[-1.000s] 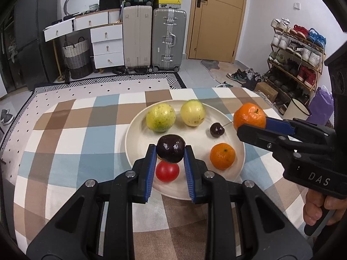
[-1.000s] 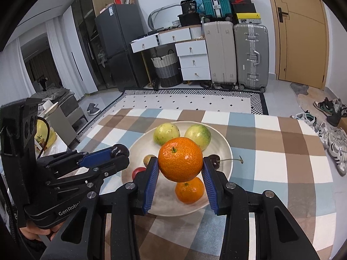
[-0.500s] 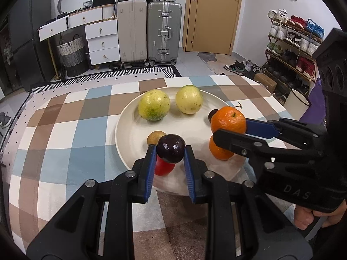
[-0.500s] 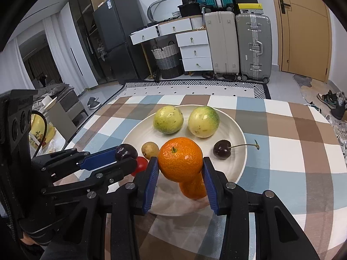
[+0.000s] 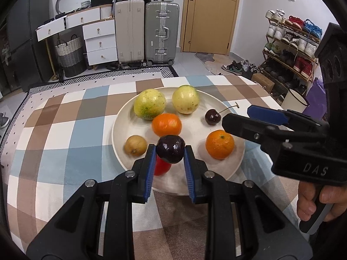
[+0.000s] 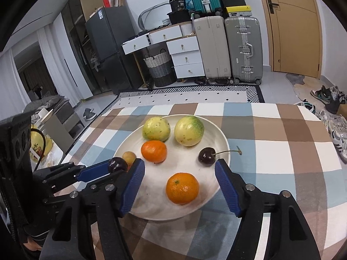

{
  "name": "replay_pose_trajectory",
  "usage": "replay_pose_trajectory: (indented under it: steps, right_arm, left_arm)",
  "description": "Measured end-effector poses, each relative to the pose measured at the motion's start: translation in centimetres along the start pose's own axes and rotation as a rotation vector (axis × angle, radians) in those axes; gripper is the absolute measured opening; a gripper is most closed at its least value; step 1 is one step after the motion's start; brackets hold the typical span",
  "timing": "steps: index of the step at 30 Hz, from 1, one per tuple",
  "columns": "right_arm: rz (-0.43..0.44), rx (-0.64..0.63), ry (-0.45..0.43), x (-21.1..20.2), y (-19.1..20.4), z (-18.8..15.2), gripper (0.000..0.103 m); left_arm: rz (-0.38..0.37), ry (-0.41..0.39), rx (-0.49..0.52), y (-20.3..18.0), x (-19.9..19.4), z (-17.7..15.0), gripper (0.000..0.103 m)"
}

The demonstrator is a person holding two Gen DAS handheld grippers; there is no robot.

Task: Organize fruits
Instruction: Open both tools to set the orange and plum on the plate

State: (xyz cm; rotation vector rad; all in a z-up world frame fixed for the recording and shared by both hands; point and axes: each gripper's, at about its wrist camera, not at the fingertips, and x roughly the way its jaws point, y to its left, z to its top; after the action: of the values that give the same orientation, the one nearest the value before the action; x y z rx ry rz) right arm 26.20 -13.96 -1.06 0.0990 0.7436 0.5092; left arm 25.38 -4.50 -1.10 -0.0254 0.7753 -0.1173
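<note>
On the round cream plate [image 6: 221, 143] lie two yellow-green round fruits [image 6: 156, 129] [image 6: 189, 131] at the far side, a blurred orange mandarin [image 6: 154, 151] just before them, a second mandarin [image 6: 182, 188] nearer, a stemmed dark cherry [image 6: 207, 156], a small tan fruit [image 5: 135, 145], and a red fruit [image 5: 161, 167], possibly a tomato. A dark plum [image 5: 170, 148] sits raised, gripped.

plate [image 5: 235, 164]: on the counter [image 5: 65, 130]
far: two passion fruits [image 5: 149, 106]
right: cherry [image 5: 212, 117]
near: two mandarins [image 5: 219, 144]
</note>
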Motion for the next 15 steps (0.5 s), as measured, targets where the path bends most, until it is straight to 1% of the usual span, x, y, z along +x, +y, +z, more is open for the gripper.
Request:
replay_pose_trajectory:
  steps: [2,3,4,5,6,7,8,10,12,15]
  right_arm:
    - [-0.008,0.006,-0.005,-0.3,-0.3,0.1,0.074]
    - [-0.012,0.010,-0.007,-0.4,-0.4,0.2,0.078]
    - [-0.015,0.015,-0.009,-0.5,-0.6,0.2,0.080]
    - [-0.020,0.023,-0.010,-0.5,-0.7,0.2,0.083]
    - [-0.022,0.029,-0.012,-0.7,-0.8,0.2,0.083]
    - [-0.023,0.034,-0.012,-0.7,-0.9,0.3,0.084]
    - [-0.023,0.035,-0.011,-0.7,-1.0,0.3,0.085]
    - [-0.027,0.039,-0.013,-0.8,-1.1,0.3,0.086]
    - [-0.031,0.047,-0.013,-0.9,-1.2,0.4,0.089]
    - [-0.030,0.060,-0.015,-1.0,-1.5,0.5,0.093]
  left_arm:
    - [-0.003,-0.009,0.001,-0.1,-0.2,0.0,0.023]
    - [-0.001,-0.008,0.002,-0.2,-0.3,0.1,0.023]
    - [0.000,-0.005,0.003,-0.2,-0.4,0.1,0.027]
    - [0.002,0.000,0.002,-0.1,-0.4,0.2,0.038]
    - [0.002,0.007,-0.002,0.0,-0.4,0.2,0.045]
    - [-0.003,0.005,-0.007,0.1,-0.5,0.2,0.061]
    - [-0.008,-0.001,-0.014,0.1,-0.7,0.2,0.073]
    - [-0.011,-0.021,-0.022,0.4,-1.2,0.3,0.084]
    - [-0.002,-0.026,-0.019,0.4,-1.5,0.4,0.084]
    - [0.020,-0.024,-0.029,0.8,-1.6,0.6,0.093]
